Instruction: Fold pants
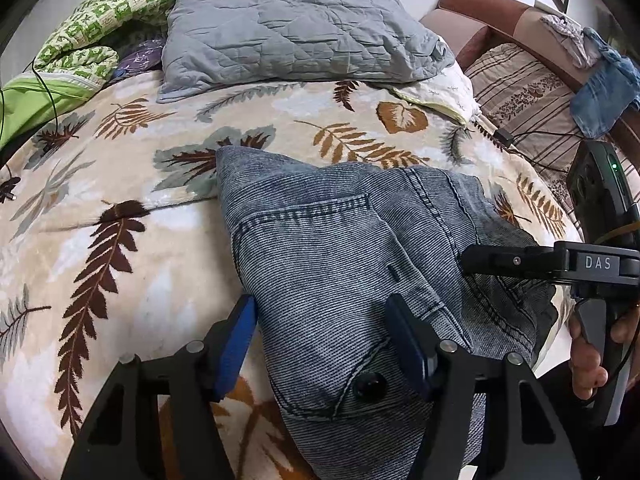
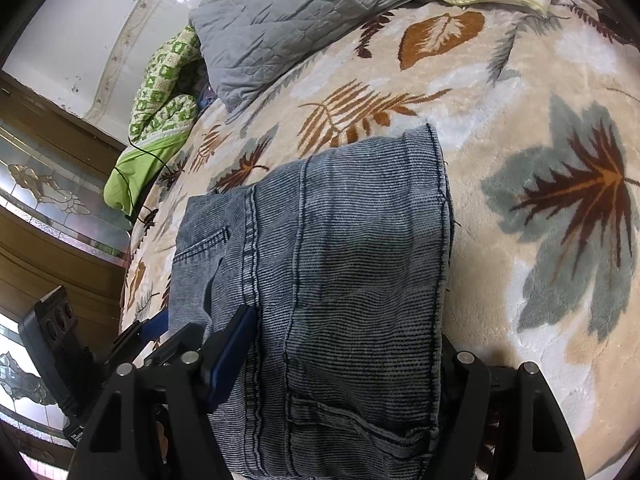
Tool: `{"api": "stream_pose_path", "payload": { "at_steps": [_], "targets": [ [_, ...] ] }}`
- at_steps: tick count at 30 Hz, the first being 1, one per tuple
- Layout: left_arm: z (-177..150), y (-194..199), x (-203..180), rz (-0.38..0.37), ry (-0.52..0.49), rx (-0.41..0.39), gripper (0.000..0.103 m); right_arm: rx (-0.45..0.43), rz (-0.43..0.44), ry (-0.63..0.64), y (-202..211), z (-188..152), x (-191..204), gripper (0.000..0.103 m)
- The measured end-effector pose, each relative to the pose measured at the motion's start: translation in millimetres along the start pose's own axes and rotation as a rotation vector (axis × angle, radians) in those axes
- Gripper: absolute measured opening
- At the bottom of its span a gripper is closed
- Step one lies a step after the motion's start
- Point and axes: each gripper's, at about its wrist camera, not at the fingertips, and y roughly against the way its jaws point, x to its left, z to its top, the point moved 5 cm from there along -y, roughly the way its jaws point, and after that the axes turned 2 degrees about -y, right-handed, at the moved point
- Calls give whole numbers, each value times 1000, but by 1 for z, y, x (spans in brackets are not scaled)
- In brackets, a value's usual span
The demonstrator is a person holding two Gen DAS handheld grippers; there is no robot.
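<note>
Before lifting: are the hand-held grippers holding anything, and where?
Cannot tell: the near end of the jeans lies between the jaws of the left hand-held gripper and the right hand-held gripper, but no pinch shows.

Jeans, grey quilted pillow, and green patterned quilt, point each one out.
Jeans [image 1: 320, 240], left wrist view, back pocket panel.
Grey quilted pillow [image 1: 288, 24], left wrist view, middle of its top.
Green patterned quilt [image 2: 168, 92], right wrist view, bunched printed part.

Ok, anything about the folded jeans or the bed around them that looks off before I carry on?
The blue-grey denim pants are folded but lopsided: the upper layer sits skewed, edges not lined up. A black cable trails over the leaf-patterned beige blanket near the striped pillow. Nothing looks damaged or spilled.
</note>
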Motion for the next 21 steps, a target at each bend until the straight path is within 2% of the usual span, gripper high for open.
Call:
{"api": "stream_pose_path", "payload": {
  "at_steps": [10,13,15,18,21],
  "targets": [
    [-1,-4,3,-27,23,7,69,-2,-3,4,0,-1,0,76],
    [-1,-3,0,-35,7,-2,60,-3,-4,5,0,-1,0,76],
    [0,-2,-1,-35,-2,-11,49,-10,-7,9,0,0,0,76],
    [1,1,0,-36,-6,-25,37,-29,2,36,4,1,6,71],
    [3,5,-1,-44,-8,-44,28,-60,2,115,10,0,19,64]
  ]
}}
